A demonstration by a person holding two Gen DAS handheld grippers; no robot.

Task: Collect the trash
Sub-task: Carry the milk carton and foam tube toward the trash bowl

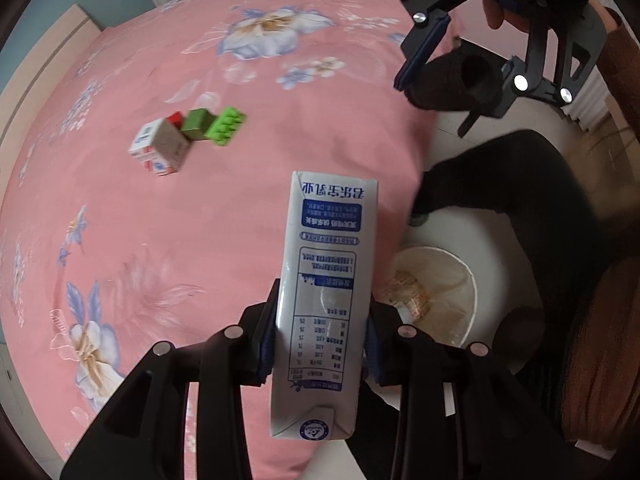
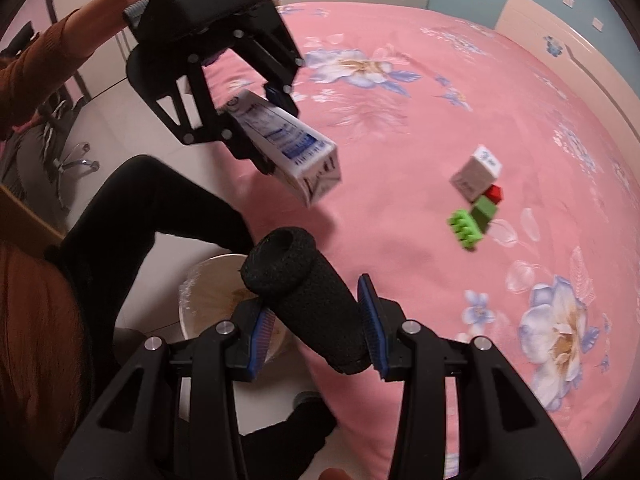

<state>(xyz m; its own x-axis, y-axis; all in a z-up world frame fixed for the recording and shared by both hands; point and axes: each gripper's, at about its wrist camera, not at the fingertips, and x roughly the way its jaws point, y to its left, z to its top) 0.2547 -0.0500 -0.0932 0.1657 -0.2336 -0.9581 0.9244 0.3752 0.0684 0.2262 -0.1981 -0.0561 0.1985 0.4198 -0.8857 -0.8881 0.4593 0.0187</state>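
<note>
Left gripper (image 1: 320, 344) clamps the milk carton (image 1: 326, 296) at the bed (image 1: 160, 240) edge, beside the lined bin (image 1: 470, 280) on the floor. Right gripper (image 2: 316, 328) squeezes the black foam tube (image 2: 308, 296). Either could miss the bin's narrow mouth. The bin's contents are blurred.

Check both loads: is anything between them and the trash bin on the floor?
Nothing visible blocks either. The milk carton and black foam tube are both held above the bed's edge, with the lined bin open just below beside the person's leg.
</note>
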